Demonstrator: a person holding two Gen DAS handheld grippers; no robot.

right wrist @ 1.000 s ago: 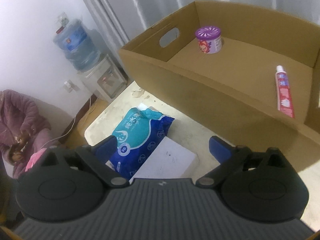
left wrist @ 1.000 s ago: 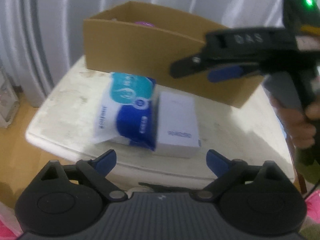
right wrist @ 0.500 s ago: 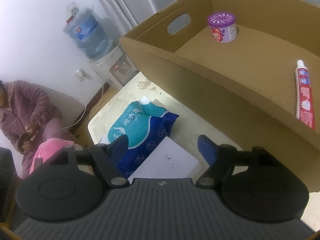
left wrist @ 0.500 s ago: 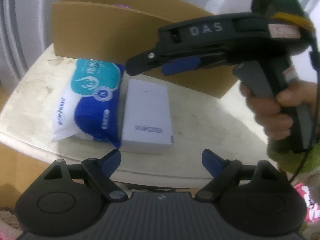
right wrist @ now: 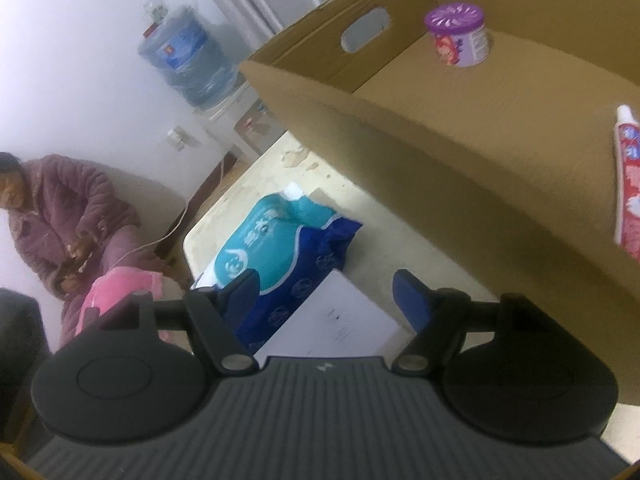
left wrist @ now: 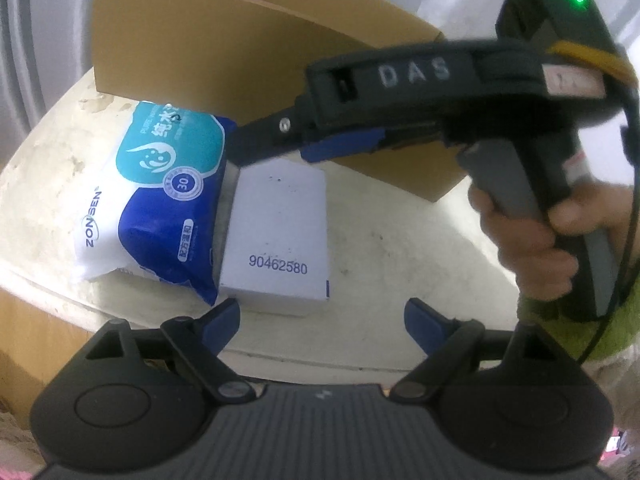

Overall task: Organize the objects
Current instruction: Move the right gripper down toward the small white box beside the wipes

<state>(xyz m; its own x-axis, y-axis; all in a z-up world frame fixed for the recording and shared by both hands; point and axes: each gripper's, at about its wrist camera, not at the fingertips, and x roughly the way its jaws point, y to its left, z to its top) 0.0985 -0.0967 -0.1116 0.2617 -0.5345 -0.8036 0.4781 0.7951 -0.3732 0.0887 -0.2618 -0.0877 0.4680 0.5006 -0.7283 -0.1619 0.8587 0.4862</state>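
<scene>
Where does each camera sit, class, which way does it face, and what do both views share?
Left wrist: on the left tool, facing the white box, wipes pack and cardboard box; the right tool and hand show.
Right wrist: on the right tool, looking into the cardboard box at purple jar and toothpaste.
Shared: wipes pack, white box, cardboard box.

Water dispenser (right wrist: 236, 120), white, standing against the wall, topped by a blue bottle (right wrist: 186, 58). Seated person (right wrist: 60, 216) in a mauve quilted robe, left of the table; pink fabric (right wrist: 120, 292) at their knees, possibly a blanket. Pale pleated curtain (left wrist: 24, 40) behind. White cord (right wrist: 172, 228) trailing near the floor.
</scene>
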